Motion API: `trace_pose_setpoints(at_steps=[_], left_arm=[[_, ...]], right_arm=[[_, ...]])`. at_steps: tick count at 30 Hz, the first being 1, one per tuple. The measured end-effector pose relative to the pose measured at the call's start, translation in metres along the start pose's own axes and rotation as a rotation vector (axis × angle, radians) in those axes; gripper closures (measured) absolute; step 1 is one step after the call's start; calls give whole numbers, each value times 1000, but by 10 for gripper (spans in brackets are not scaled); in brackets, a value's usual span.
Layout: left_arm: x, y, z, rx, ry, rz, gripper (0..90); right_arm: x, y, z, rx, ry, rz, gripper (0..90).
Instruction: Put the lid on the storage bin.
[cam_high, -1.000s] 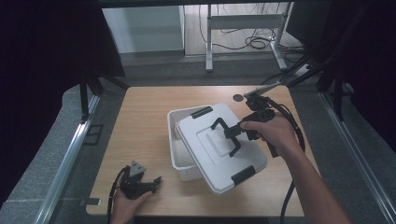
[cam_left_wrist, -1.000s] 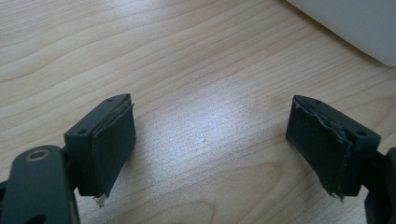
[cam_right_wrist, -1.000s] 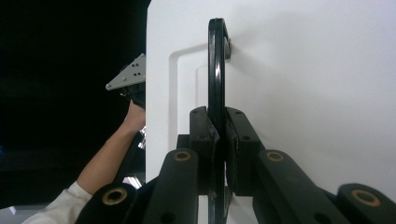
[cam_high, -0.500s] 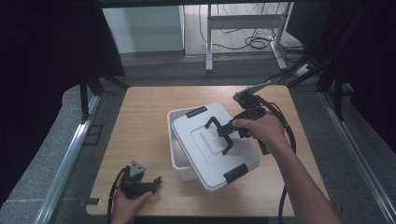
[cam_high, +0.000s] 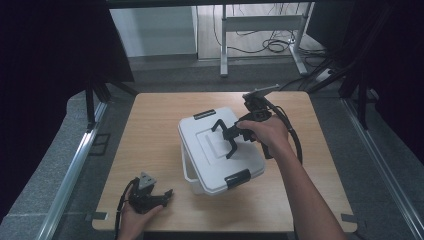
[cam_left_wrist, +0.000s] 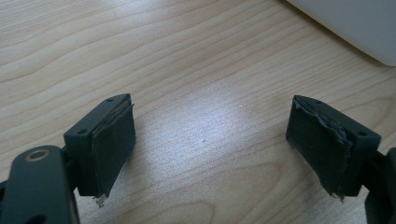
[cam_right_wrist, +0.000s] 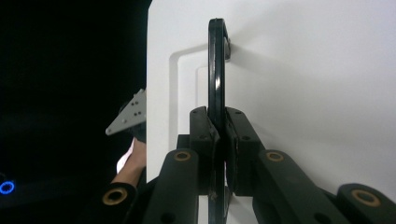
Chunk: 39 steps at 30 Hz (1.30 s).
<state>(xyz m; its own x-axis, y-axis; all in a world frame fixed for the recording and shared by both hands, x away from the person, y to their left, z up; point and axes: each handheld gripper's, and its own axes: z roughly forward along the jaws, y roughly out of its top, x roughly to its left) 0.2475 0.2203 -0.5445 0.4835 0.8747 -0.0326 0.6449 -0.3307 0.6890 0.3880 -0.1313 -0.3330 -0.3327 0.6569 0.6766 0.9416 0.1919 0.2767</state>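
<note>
- Work in hand: fitting the white lid (cam_high: 220, 145) onto the white storage box (cam_high: 200, 182), carried by its black handle (cam_right_wrist: 215, 70).
- Right tool (cam_high: 231, 136): jaws closed tight on the lid's handle. In the right gripper view the pads (cam_right_wrist: 204, 140) press the thin black bar from both sides, with the lid's white face behind it.
- Left tool (cam_high: 162, 196): jaws stand wide apart and hold nothing. In the left gripper view the two pads (cam_left_wrist: 112, 149) frame bare wood. It rests on the surface (cam_high: 150, 130) at the near-left corner, well apart from the box.
- Position of the lid: it lies over the box at the middle of the surface, covering the opening. It looks slightly skewed, with the box's near-left wall showing beneath its edge. Whether it is fully seated cannot be told.
- Done, in my judgement: lid gripped and brought over the box.
- Left, in my judgement: square the lid to the rim, lower it home, release the handle and close the latches.
- Count: one box, one lid, one handle and two black latches, far (cam_high: 204, 114) and near (cam_high: 238, 178); two tools, two hands.
- Latches: whether either is engaged cannot be told.
</note>
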Motion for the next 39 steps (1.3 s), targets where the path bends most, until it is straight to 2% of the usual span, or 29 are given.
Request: trace_pose_setpoints(at_steps=[16, 21, 24, 28, 32, 34, 39], left_arm=[[0, 0, 0, 1, -1, 1, 156], [0, 0, 0, 1, -3, 3, 156], [0, 0, 0, 0, -4, 4, 156], [0, 0, 0, 1, -5, 5, 156], [0, 0, 0, 1, -5, 4, 156], [0, 0, 0, 1, -5, 5, 156], [0, 0, 0, 1, -6, 5, 156]], right_arm=[[-6, 16, 17, -44, -6, 104, 826], [-8, 21, 21, -88, -20, 137, 826], [-10, 23, 25, -88, -18, 153, 826], [-15, 24, 31, -88, -18, 167, 826], [-25, 23, 38, -88, -19, 207, 826], [-29, 22, 40, -99, -3, 226, 828], [-29, 21, 39, -102, 2, 226, 827]])
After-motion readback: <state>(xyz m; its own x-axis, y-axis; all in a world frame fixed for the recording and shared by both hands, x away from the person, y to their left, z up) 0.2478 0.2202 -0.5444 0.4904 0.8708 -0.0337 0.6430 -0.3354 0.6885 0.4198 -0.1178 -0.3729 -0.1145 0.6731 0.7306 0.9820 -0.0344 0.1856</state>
